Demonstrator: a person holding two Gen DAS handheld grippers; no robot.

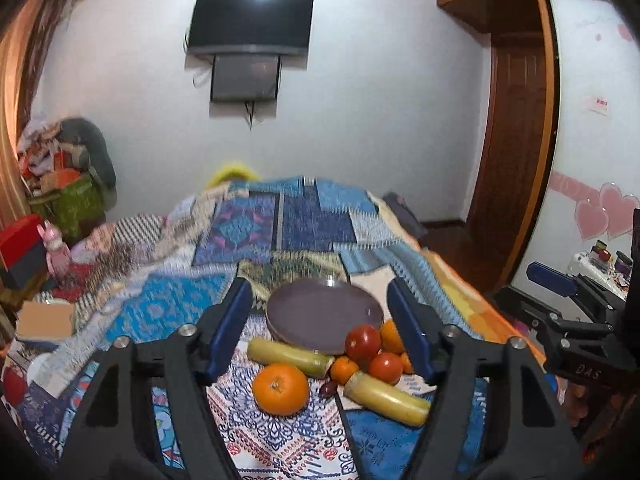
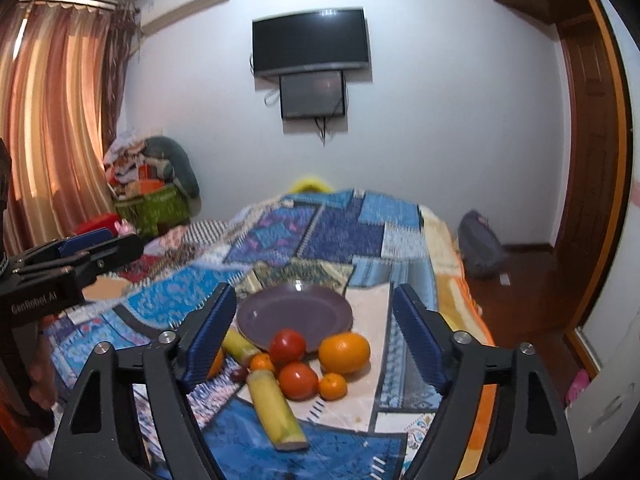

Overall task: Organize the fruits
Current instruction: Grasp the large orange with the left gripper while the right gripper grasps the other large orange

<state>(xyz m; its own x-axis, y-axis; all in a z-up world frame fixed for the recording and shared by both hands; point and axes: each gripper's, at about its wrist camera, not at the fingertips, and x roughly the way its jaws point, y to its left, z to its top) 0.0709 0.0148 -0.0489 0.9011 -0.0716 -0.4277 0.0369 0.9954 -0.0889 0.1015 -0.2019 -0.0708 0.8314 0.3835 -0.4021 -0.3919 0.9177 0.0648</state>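
Observation:
An empty purple plate point(image 1: 324, 314) point(image 2: 294, 314) lies on the patterned bedspread. In front of it lies a heap of fruit: a large orange point(image 1: 280, 388), another large orange point(image 2: 344, 352), two tomatoes point(image 2: 287, 345) point(image 2: 298, 380), small tangerines point(image 2: 333, 386), two yellow sugarcane pieces point(image 1: 386, 398) point(image 2: 276, 412) and a small dark fruit point(image 1: 328, 388). My left gripper point(image 1: 320, 332) is open and empty above the heap. My right gripper point(image 2: 316, 338) is open and empty, also above the heap.
The bed's quilt point(image 2: 320, 232) stretches to the far wall with a TV point(image 2: 310, 40). Bags and boxes point(image 2: 152, 196) pile at the left. A wooden door point(image 2: 592, 160) and floor lie to the right. The other gripper shows at each view's side.

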